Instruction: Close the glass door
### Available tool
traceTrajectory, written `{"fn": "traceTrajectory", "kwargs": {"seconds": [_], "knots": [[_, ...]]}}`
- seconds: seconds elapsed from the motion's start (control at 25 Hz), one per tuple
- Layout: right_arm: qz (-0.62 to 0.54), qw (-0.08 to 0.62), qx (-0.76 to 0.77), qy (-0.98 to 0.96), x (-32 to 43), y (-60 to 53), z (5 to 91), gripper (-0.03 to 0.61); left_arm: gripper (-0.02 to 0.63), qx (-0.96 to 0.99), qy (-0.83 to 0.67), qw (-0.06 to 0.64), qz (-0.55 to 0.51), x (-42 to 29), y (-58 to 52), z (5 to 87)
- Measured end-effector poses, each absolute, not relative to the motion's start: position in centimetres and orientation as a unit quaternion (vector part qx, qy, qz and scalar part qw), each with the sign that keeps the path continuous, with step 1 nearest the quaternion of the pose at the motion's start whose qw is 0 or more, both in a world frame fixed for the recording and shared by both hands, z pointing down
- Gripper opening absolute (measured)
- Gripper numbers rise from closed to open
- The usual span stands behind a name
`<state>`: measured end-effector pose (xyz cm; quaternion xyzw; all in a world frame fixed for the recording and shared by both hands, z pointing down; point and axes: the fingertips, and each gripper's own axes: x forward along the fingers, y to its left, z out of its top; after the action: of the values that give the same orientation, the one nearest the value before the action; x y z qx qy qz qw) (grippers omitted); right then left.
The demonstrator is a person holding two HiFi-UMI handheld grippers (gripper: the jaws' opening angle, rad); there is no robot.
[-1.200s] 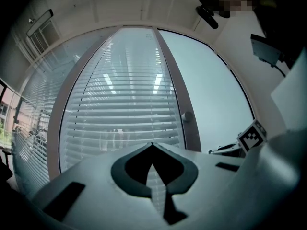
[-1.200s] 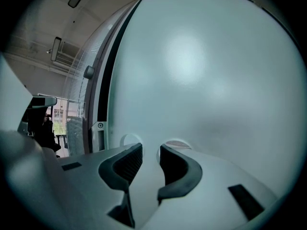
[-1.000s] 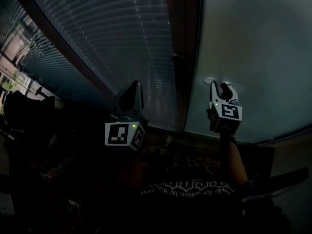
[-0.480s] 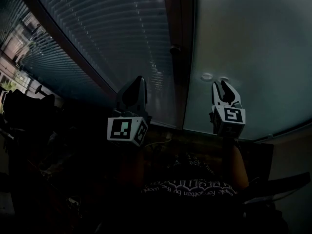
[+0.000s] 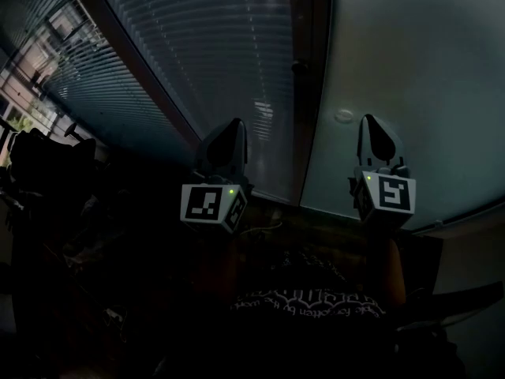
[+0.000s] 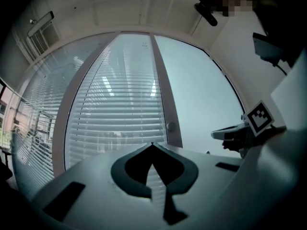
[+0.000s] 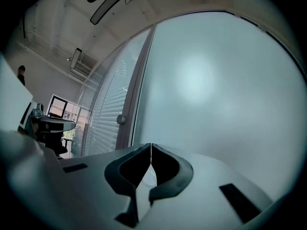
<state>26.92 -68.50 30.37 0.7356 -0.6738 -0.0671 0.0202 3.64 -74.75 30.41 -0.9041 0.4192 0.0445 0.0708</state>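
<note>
1. The glass door (image 5: pixel 410 77) is the big milky pane on the right side of the head view. It stands up straight, and its left edge runs along a dark post (image 5: pixel 309 85).
2. A small round button (image 5: pixel 344 116) sits on the door near that edge.
3. A little knob (image 5: pixel 298 67) sticks out from the post, higher up.
4. To the left of the post there is a window with blinds (image 5: pixel 205 46). The slats lie flat and light comes through them.
5. The right claw (image 5: pixel 369 119) is held up in front of the door, just to the right of the round button. It does not touch the button.
6. In its own view the right claw (image 7: pixel 151 145) has its two jaws tip to tip. They have just been closing and there is nothing between them. The milky door (image 7: pixel 216 80) fills most of that view.
7. The left claw (image 5: pixel 234 123) is held up in front of the blinds, left of the post and well apart from the door.
8. In its own view the left claw (image 6: pixel 152 144) also has its tips together and holds nothing. The blinds (image 6: pixel 120 104) are right ahead of it.
9. The left gripper view also shows the right claw (image 6: pixel 230 134) off to the side, pointing at the door (image 6: pixel 201 90)
</note>
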Motion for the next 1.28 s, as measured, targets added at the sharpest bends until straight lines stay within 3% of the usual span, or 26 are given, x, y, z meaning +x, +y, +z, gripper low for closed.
{"fn": "traceTrajectory", "kwargs": {"seconds": [1.28], "knots": [[-0.092, 0.02, 0.725, -0.682, 25.3, -67.8, 28.3, 0.002, 0.002, -0.895, 0.44, 0.072, 0.029, 2.0, -74.2, 29.8]]}}
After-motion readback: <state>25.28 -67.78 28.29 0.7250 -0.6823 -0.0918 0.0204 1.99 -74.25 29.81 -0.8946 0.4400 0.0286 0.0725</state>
